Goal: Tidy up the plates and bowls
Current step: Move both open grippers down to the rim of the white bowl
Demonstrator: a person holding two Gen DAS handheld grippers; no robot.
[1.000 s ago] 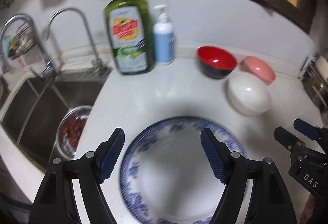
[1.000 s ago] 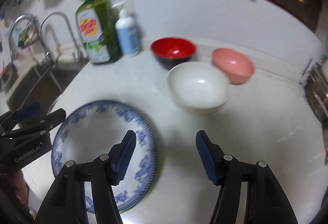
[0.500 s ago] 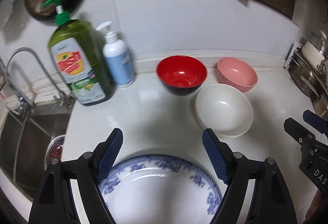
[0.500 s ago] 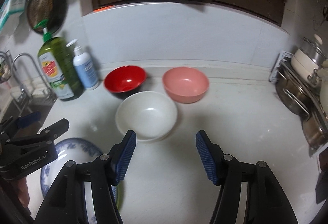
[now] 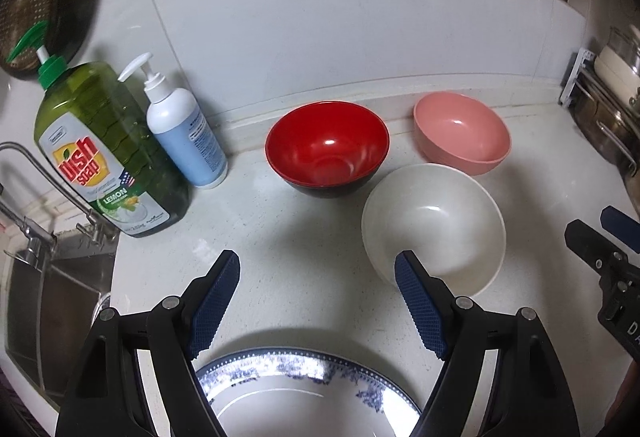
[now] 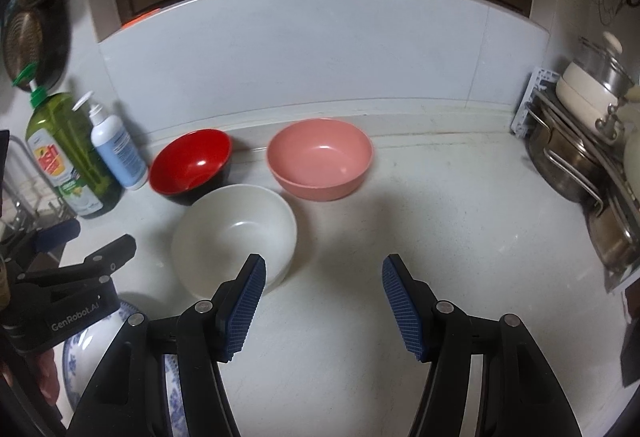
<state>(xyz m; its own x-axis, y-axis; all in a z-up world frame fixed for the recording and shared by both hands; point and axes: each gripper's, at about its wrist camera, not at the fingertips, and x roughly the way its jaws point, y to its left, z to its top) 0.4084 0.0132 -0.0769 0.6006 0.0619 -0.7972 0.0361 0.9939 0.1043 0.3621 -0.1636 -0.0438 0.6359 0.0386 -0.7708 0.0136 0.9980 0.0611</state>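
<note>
Three bowls stand on the white counter: a red bowl [image 5: 327, 149] with a black outside near the back, a pink bowl [image 5: 462, 132] to its right, and a white bowl [image 5: 434, 227] in front of both. A blue-patterned plate [image 5: 304, 393] lies at the near edge. My left gripper [image 5: 317, 277] hovers open over bare counter between plate and bowls, holding nothing. My right gripper [image 6: 323, 279] is open too, with its left finger over the white bowl [image 6: 234, 235] rim's near right side. The red bowl [image 6: 191, 165], pink bowl [image 6: 320, 163] and plate [image 6: 86, 353] also show there.
A green dish soap bottle [image 5: 100, 153] and a white pump bottle [image 5: 182, 133] stand at the back left by the sink [image 5: 48, 301] and tap. A rack of metal pots [image 6: 588, 157] fills the right side. Dark cabinets hang above the backsplash.
Both views have swung right and away from the plate: it slid to the bottom of the left view and the bottom left of the right view. The bowls now sit central. Both grippers stay open.
</note>
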